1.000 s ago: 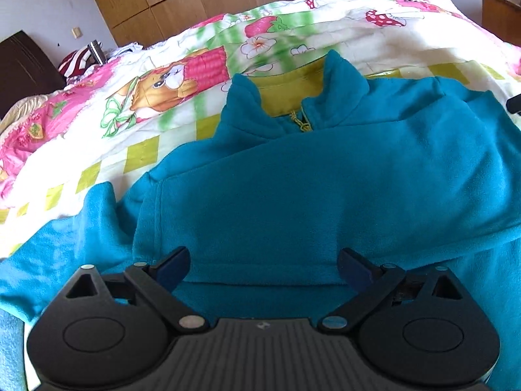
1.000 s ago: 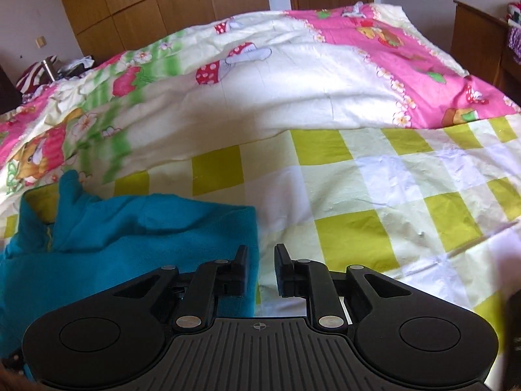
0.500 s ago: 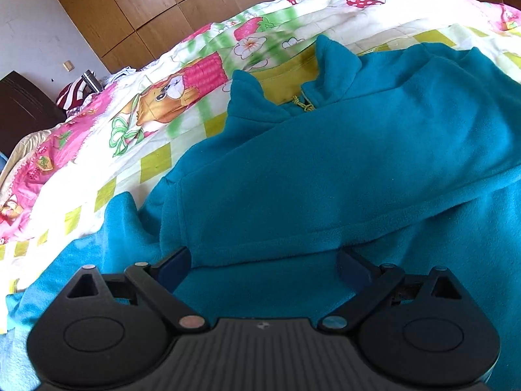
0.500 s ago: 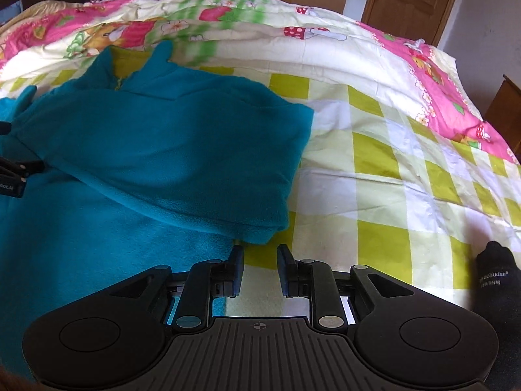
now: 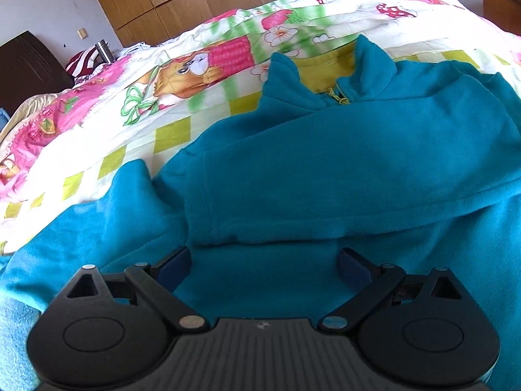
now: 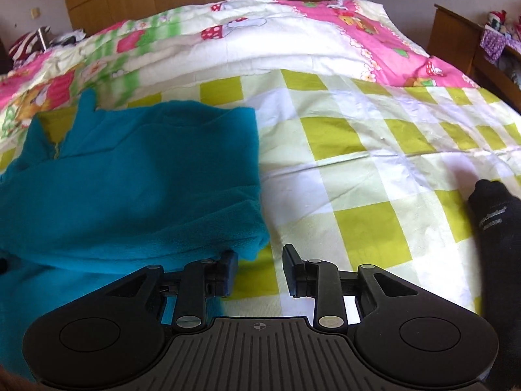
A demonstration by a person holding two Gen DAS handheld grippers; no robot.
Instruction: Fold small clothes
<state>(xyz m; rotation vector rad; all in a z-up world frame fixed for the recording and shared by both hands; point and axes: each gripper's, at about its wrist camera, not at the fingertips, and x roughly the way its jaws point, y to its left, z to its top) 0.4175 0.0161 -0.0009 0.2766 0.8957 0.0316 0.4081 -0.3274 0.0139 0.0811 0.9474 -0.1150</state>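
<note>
Nearby: black sock (image 6: 496, 228) right of teal fleece (image 6: 130, 189) | checked quilt (image 6: 358, 150) underneath

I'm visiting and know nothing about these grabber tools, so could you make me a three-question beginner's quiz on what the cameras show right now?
1. True or false: the left gripper is clamped on the teal fleece top.
2. What lies on the checked bedspread at the far right of the right wrist view? A) a black sock B) a red towel C) a book
3. Fill in: the right gripper has its jaws slightly ____, holding nothing.

Key: 1 false, its jaws stand wide apart over the fleece. 2 A, the black sock. 3 open.
</note>
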